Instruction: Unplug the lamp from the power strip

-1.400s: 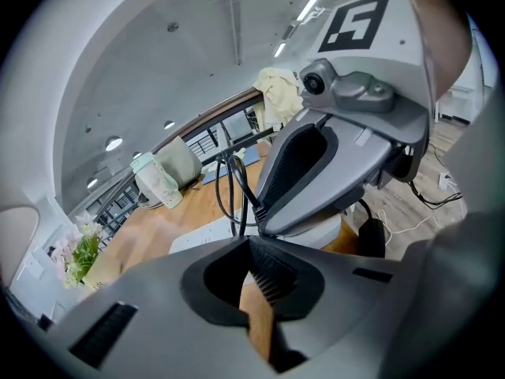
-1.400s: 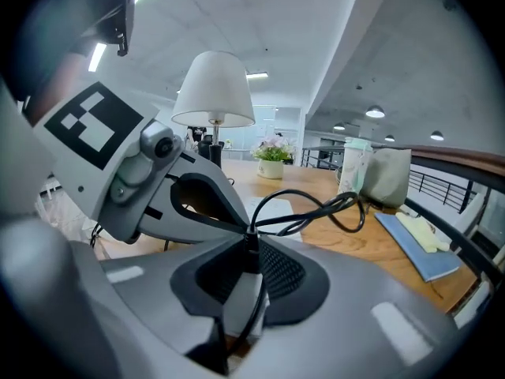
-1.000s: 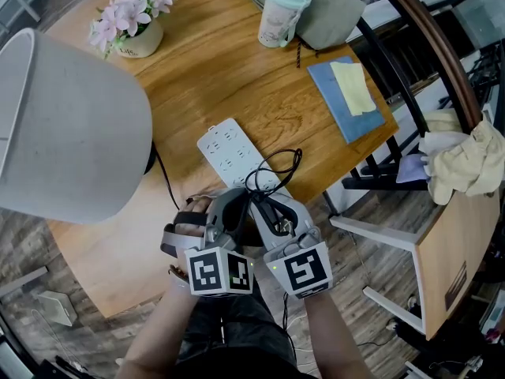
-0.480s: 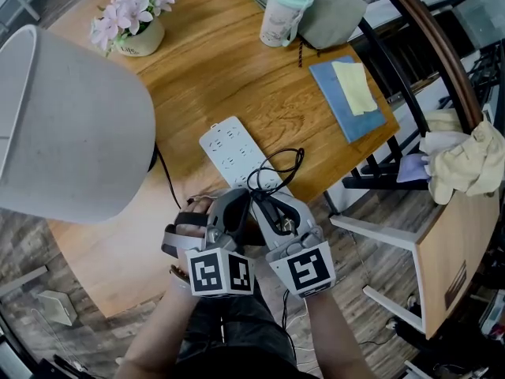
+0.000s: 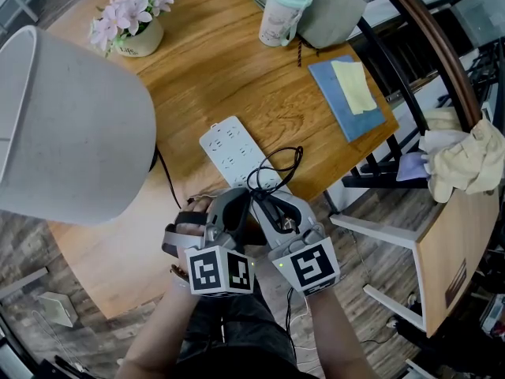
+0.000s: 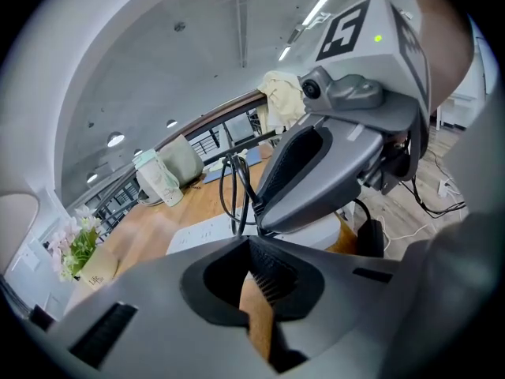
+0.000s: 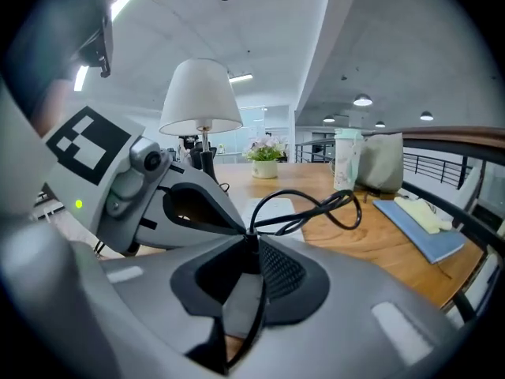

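so both grippers are crowded together at the near edge of the wooden table (image 5: 237, 77), right over the near end of the power strip (image 5: 231, 152). the strip is white and lies flat, socket face up. its long axis runs on a diagonal in the head view: far end up and left, toward the lamp (image 5: 71, 125), near end down and right, tucked under the gripper tips.

right gripper (image 7: 251, 242) has its jaws drawn in narrow and pinched on the black lamp cord (image 5: 278, 166). in the right gripper view the cord comes out of the tips and makes a loose loop or two above the strip, and another strand runs back down through the gap between the pads. there's a short black stub right at the tips. might be the neck of the plug, but honestly it's too cramped to say for sure.

left gripper (image 6: 249, 242) sits just beside the right one, tips close together. its jaws are drawn together with only a thin slit behind the tips, and all that shows through it is table wood, so nothing in it.

the lamp stands at the left of the table, its big pale shade covering that corner in the head view. further back there's a flower pot (image 5: 134, 34), a lidded cup (image 5: 284, 10) and a blue notebook (image 5: 347, 93) with a yellow note on it, all well apart from the strip.
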`<state>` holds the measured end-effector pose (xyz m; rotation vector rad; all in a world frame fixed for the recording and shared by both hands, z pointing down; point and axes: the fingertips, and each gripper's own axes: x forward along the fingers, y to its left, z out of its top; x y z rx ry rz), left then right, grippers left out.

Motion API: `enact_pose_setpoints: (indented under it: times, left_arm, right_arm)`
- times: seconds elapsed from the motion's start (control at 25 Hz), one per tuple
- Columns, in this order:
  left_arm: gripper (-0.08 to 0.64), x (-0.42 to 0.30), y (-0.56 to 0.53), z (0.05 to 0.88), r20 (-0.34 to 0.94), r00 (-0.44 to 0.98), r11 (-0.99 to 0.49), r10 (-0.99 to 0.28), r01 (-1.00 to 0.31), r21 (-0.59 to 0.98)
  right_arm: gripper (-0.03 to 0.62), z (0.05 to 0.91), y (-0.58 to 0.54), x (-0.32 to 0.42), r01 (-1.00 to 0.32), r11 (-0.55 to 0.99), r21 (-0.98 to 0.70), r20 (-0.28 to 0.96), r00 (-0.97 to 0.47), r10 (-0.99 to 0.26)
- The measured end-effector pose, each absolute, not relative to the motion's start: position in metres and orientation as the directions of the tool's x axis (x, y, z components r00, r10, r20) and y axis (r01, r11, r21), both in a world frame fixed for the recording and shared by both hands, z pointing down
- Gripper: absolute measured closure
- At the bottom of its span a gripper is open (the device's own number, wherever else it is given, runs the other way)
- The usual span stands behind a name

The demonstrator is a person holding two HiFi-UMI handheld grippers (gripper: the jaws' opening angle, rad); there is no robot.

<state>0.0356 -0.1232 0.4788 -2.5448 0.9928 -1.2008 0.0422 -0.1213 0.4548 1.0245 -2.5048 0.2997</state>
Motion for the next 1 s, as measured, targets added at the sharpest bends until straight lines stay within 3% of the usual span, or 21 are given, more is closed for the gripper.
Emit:
enact_pose_setpoints:
  times: [0.16,0.4,0.56,0.8,1.0]
  left_arm:
    - [0.566,0.0354,-0.123,0.4786,0.632,0.46,-0.769,-0.624,-0.506,-0.391]
    - [0.566,0.0364,-0.1238,0.4784,0.63,0.465,-0.771,-0.622,-0.505,-0.388]
    - [0.566,0.0365,-0.123,0.4784,0.632,0.463,-0.772,-0.621,-0.501,-0.391]
    - [0.566,0.0376,-0.1247,0.4786,0.63,0.462,-0.77,-0.624,-0.502,-0.394]
    - [0.566,0.0365,-0.1238,0.4781,0.626,0.466,-0.768,-0.626,-0.509,-0.389]
  right_arm:
    - [0.526,0.4549,-0.1165,0.0374,-0.674,0.733,0.089,0.487,-0.612,-0.622]
    - [0.526,0.454,-0.1212,0.0416,-0.71,0.704,0.0,0.443,-0.631,-0.636]
    - [0.526,0.4537,-0.1144,0.0366,-0.67,0.735,0.109,0.475,-0.614,-0.63]
    - [0.526,0.4532,-0.1211,0.0426,-0.716,0.696,-0.049,0.434,-0.643,-0.631]
    - [0.526,0.4514,-0.1143,0.0345,-0.658,0.748,0.088,0.454,-0.642,-0.618]
